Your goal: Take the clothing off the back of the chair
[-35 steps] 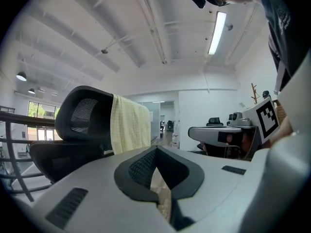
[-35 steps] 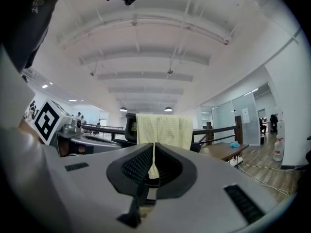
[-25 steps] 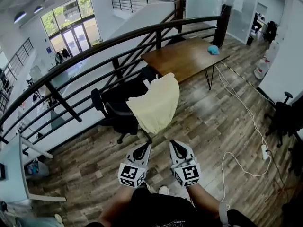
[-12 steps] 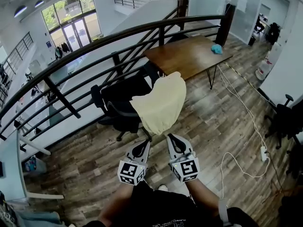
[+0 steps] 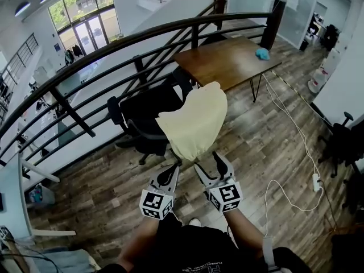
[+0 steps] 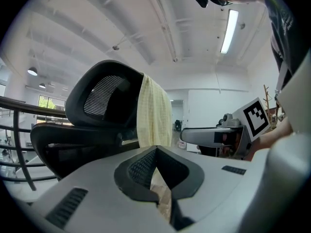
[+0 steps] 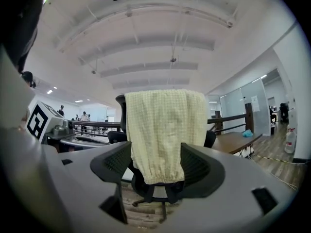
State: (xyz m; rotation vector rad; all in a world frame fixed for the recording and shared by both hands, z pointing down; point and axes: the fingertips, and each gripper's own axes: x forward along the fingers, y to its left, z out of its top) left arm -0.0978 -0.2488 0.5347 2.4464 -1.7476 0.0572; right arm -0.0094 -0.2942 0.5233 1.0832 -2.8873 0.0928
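Observation:
A pale yellow garment (image 5: pixel 195 120) hangs over the back of a black mesh office chair (image 5: pixel 142 115), its hem reaching down toward me. My right gripper (image 5: pixel 209 164) is just below that hem and its jaws are opening. In the right gripper view the garment (image 7: pixel 164 130) shows in the gap beyond my right gripper (image 7: pixel 155 166), and the pads do not touch it. My left gripper (image 5: pixel 169 175) is beside it on the left, shut and empty. In the left gripper view my left gripper (image 6: pixel 156 148) points at the chair's back (image 6: pixel 97 98) and the garment's edge (image 6: pixel 153 113).
A wooden table (image 5: pixel 222 64) with a small blue thing (image 5: pixel 262 53) on it stands behind the chair. A dark railing (image 5: pixel 114 47) runs along the left. A white cable and power strip (image 5: pixel 316 181) lie on the plank floor at right, near another black chair (image 5: pixel 341 144).
Both grippers have moved forward toward the chair and the garment's hem. The right gripper's jaws, shut before, now stand apart. The left stays shut.

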